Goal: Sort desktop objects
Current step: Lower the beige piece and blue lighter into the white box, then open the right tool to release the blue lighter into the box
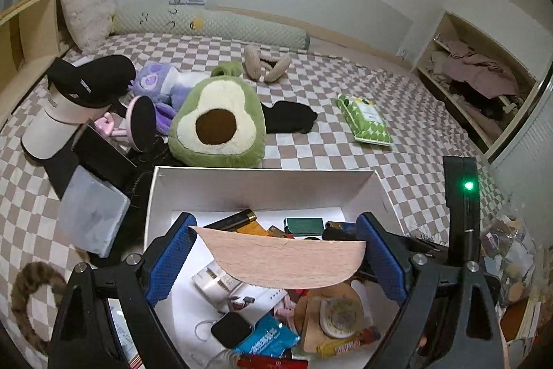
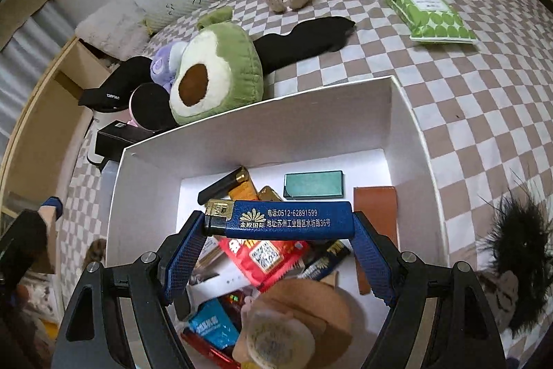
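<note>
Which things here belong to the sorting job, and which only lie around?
Job:
- white cardboard box
- blue lighter with gold print, in right gripper
- flat half-round wooden piece, in left gripper

Lying about:
- green avocado plush
- green dotted tissue pack
- black cap

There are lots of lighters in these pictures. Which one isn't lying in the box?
The blue lighter with gold and white print. The right gripper clamps it end to end above the white box, while the black-and-gold lighter lies on the box floor.
</note>
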`<state>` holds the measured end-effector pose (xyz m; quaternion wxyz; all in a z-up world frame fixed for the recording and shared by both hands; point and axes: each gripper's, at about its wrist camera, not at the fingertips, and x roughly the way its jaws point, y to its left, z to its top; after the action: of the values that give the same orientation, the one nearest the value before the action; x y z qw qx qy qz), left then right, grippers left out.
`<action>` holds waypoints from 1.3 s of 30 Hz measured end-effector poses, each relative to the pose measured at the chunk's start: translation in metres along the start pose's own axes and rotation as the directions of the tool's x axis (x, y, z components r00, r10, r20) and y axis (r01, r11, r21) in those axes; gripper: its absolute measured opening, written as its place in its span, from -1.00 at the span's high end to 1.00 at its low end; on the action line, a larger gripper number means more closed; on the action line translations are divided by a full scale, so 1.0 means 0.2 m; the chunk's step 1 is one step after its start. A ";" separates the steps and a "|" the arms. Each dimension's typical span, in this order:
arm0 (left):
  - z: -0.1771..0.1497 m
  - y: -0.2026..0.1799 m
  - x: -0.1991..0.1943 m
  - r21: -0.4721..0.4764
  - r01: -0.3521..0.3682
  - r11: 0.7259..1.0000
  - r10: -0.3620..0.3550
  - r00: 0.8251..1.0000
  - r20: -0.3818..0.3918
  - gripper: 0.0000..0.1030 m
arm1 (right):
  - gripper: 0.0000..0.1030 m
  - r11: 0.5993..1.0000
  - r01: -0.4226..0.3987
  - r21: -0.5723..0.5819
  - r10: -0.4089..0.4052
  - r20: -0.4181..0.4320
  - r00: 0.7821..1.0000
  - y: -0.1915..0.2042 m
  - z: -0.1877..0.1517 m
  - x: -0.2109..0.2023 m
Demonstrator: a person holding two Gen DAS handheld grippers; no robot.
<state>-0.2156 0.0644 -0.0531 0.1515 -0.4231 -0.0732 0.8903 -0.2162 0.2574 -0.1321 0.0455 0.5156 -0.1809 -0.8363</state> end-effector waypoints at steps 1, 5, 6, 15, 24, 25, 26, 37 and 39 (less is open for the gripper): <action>0.01 0.00 0.03 -0.006 -0.007 1.000 0.007 1.000 -0.012 -0.82 | -0.61 1.000 0.003 0.004 -0.003 -0.006 1.000 0.00 0.00 0.01; 0.02 0.02 0.14 -0.027 -0.032 0.999 0.030 0.998 -0.059 -0.82 | -0.61 0.999 0.035 -0.003 -0.035 -0.041 0.999 0.00 0.01 0.08; 0.02 0.03 0.17 -0.030 -0.039 0.999 0.037 0.997 -0.069 -0.82 | -0.61 0.999 0.041 -0.004 -0.041 -0.049 0.998 0.00 0.01 0.10; 0.02 0.04 0.35 -0.041 -0.063 0.997 0.057 0.990 -0.132 -0.82 | -0.61 0.998 0.062 -0.012 -0.063 -0.106 0.992 -0.02 0.02 0.23; 0.02 0.06 0.47 -0.063 -0.079 0.995 0.066 0.982 -0.179 -0.82 | -0.61 0.995 0.100 -0.005 -0.099 -0.164 0.981 -0.03 0.05 0.34; 0.02 0.06 0.48 -0.061 -0.083 0.995 0.070 0.981 -0.182 -0.82 | -0.61 0.995 0.104 -0.001 -0.102 -0.176 0.979 -0.04 0.05 0.36; 0.02 0.07 0.49 -0.059 -0.087 0.994 0.074 0.980 -0.186 -0.82 | -0.61 0.995 0.100 0.006 -0.097 -0.187 0.978 -0.05 0.05 0.37; 0.00 0.10 0.57 -0.067 -0.095 0.993 0.078 0.972 -0.222 -0.82 | -0.61 0.993 0.103 0.059 -0.088 -0.223 0.971 -0.09 0.05 0.44; 0.00 0.09 0.58 -0.064 -0.093 0.994 0.077 0.972 -0.223 -0.82 | -0.61 0.993 0.094 0.076 -0.075 -0.223 0.972 -0.10 0.05 0.44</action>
<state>-0.2890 0.0861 -0.1417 0.1047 -0.5272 -0.0707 0.8403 -0.2647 0.2554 -0.2097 0.0073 0.6134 -0.1885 -0.7669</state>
